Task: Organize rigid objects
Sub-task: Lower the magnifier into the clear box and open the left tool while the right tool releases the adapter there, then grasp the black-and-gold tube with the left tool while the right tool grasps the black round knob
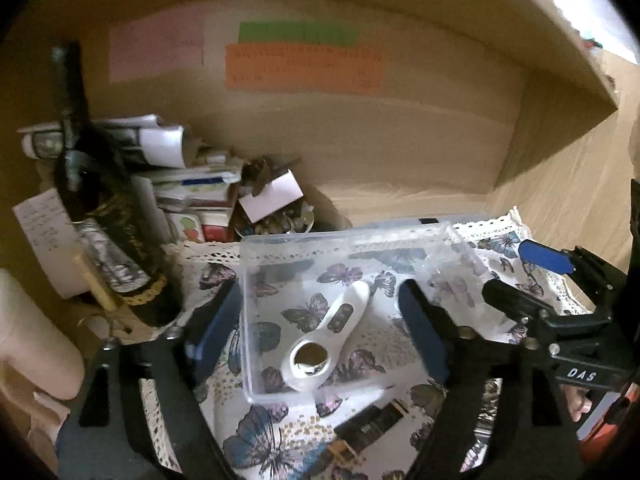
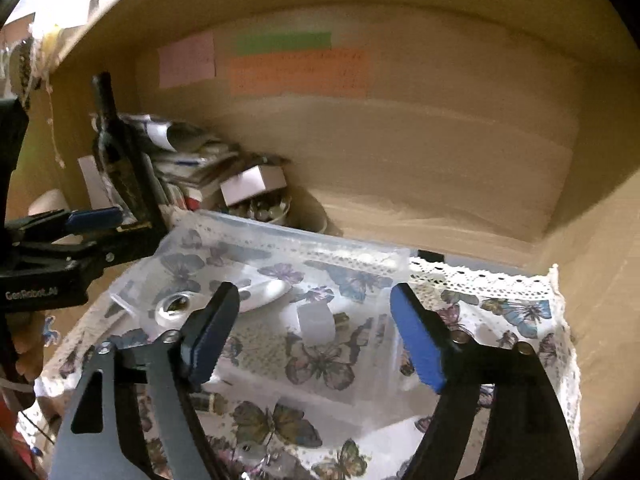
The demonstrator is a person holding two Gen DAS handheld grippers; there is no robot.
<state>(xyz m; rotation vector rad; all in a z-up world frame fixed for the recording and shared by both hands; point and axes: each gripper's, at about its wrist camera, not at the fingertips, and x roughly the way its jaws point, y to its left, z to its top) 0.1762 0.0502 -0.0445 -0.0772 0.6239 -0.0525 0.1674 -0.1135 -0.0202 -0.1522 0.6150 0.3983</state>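
Observation:
A clear plastic box (image 1: 256, 280) stands on a butterfly-print cloth (image 1: 280, 432) inside a wooden shelf. A white handheld device with a round metal head (image 1: 324, 332) lies in the box; it also shows in the right wrist view (image 2: 256, 292). My left gripper (image 1: 320, 332) is open, its jaws on either side of the box above the device. My right gripper (image 2: 316, 336) is open over the box (image 2: 280, 240), and it shows in the left wrist view (image 1: 524, 276). A small black and gold object (image 1: 372, 420) lies on the cloth in front of the box.
A dark bottle (image 1: 100, 216) stands at the left beside stacked papers and cartons (image 1: 192, 192) and a bowl of small items (image 1: 280, 220). Coloured notes (image 1: 300, 64) are stuck on the shelf's back wall. A cream object (image 1: 32, 340) sits at far left.

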